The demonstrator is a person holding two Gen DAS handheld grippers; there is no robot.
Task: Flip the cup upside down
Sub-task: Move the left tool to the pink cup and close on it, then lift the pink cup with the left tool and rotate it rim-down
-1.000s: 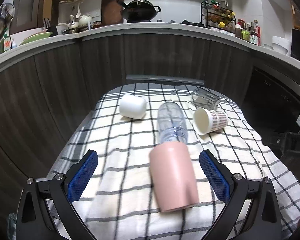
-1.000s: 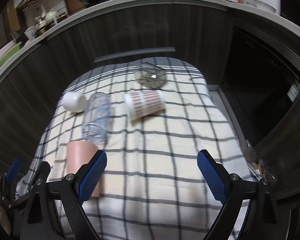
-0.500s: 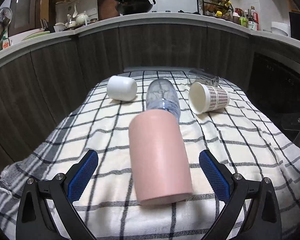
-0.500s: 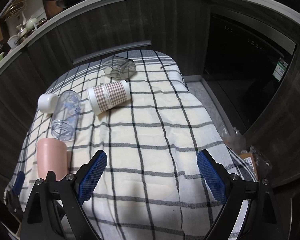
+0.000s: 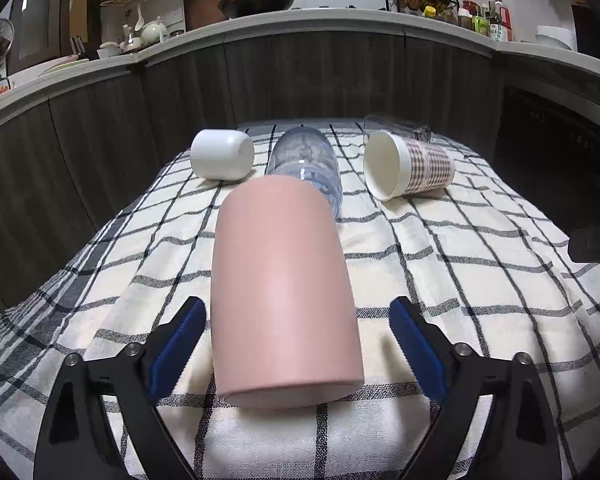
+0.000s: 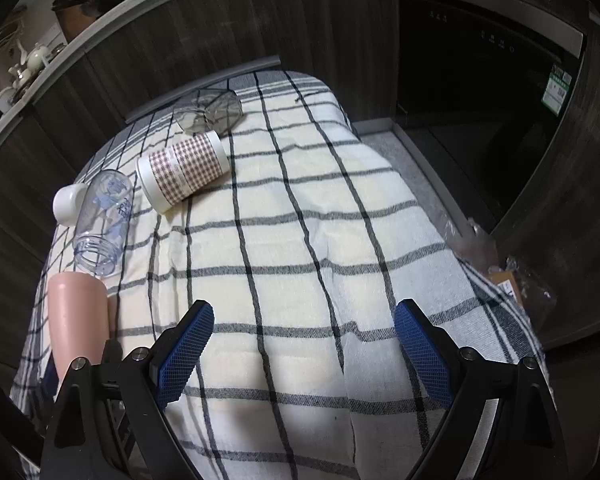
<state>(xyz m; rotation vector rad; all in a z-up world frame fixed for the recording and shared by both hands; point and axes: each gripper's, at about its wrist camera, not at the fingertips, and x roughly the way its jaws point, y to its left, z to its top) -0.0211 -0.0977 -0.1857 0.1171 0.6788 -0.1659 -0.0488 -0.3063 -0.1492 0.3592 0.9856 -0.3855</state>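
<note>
pink cup (image 5: 280, 292) lying on its side on the checked table (image 5: 480, 280), 12 o'clock, between the left gripper (image 5: 296, 354) fingers | both wide open, empty; right gripper (image 6: 306, 354) too | looks rigid, smooth, maybe slippery – grab mid-body

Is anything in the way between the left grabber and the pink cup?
Nothing visible is. The pink cup lies on its side on the checked cloth, already between the open fingers of the left gripper. The clear bottle lies just beyond its far end.
</note>
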